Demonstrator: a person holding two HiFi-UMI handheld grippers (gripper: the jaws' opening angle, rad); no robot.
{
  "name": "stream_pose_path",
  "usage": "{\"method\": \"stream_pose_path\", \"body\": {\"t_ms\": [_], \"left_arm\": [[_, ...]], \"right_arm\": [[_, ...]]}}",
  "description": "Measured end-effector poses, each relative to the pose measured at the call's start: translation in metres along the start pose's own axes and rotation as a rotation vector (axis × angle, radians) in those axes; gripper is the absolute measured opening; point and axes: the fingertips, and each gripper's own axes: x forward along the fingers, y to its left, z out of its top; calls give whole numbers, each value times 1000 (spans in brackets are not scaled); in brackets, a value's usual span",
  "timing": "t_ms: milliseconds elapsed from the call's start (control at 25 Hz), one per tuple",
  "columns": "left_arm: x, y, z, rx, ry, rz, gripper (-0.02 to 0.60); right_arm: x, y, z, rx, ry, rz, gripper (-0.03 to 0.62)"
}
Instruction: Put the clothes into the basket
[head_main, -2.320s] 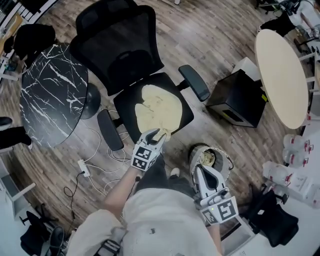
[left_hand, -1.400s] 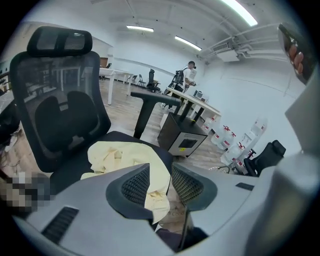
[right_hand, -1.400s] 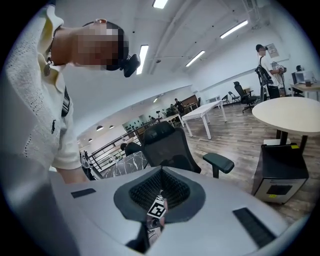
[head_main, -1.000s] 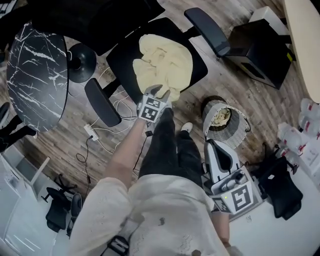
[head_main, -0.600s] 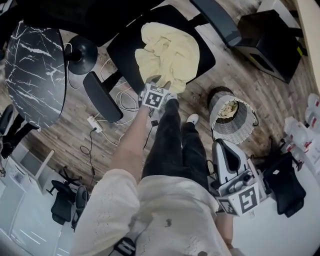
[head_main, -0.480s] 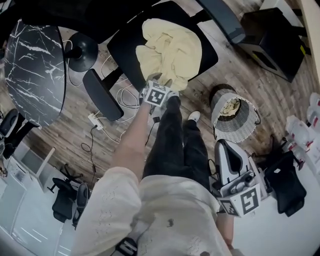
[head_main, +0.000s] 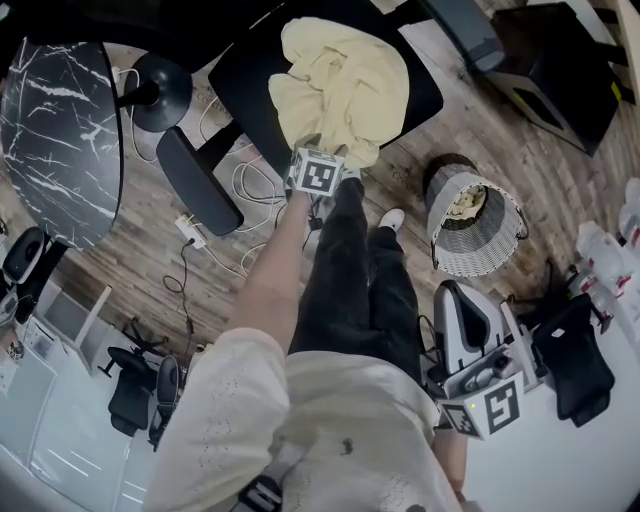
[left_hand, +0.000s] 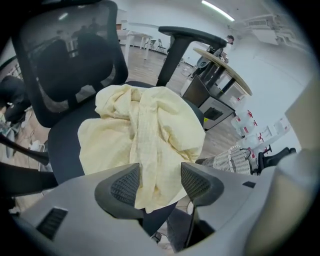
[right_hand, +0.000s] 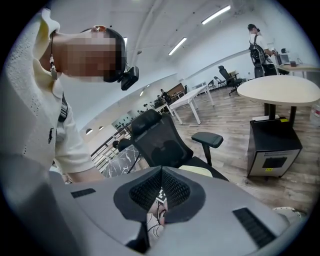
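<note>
A pale yellow garment (head_main: 340, 80) lies bunched on the black office chair's seat (head_main: 250, 80). My left gripper (head_main: 318, 150) is at the garment's near edge, pointing steeply down. In the left gripper view its jaws have just been opening. The left gripper (left_hand: 160, 182) is open, and the garment (left_hand: 150, 135) hangs in the gap with neither pad pressing it. A white wicker basket (head_main: 478, 240) stands on the floor to the right with some pale cloth (head_main: 462, 205) inside. My right gripper (head_main: 452, 295) hangs by the person's hip; its own view shows the right gripper (right_hand: 161, 192) shut and empty.
A black marble round table (head_main: 50, 130) stands at the left. The chair's armrest (head_main: 195, 180) juts out beside cables and a power strip (head_main: 190, 232) on the wood floor. A black box (head_main: 560, 60) sits at the back right. The person's legs (head_main: 350, 280) stand between chair and basket.
The garment lay flat on the seat in the earliest frame and is now bunched. The left gripper has stayed at its near edge as the view closed in. The right gripper sank slightly.
</note>
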Motion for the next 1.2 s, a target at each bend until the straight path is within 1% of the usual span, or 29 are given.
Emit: {"method": "stream_pose_path", "body": {"t_ms": [80,120,200,240,320,400,440,520,600,800,880,960,1040,1200], "left_arm": [[6,2,-3,-31,17,9,278],[9,4,-5,-29,35,20,276],[15,6,-9,2,83,52,249],[17,7,-11,22,116,67,196],[18,6,-13,57,171,77,138],[16,4,-11,71,189,64,84],[13,2,-9,65,186,51,70],[5,-3,-6,36,165,19,58],[-5,-7,-3,28,135,5,55],[-35,-24,10,71,32,-26,52],[-47,-31,16,87,-15,-31,52],[-57,-36,17,91,-42,-30,52],[-70,-42,18,78,-66,-32,52],[-103,-57,22,23,-107,-46,52]], "right_arm": [[-1,-1,-3,3,1,-6,11],[-2,-1,-4,5,2,-9,11],[-5,-2,-8,9,2,-15,11],[-6,-2,-9,11,1,-17,11],[-9,-2,-12,14,-1,-22,10],[-12,-1,-13,15,-7,-25,11],[-14,0,-13,14,-12,-26,11],[-18,3,-10,8,-25,-25,10],[-21,6,-5,0,-40,-23,10],[-34,16,6,-25,-69,-9,11],[-41,20,9,-35,-76,-2,10],[-48,24,11,-48,-84,7,10],[-56,26,14,-63,-92,18,11],[-72,33,20,-88,-112,40,11]]}}
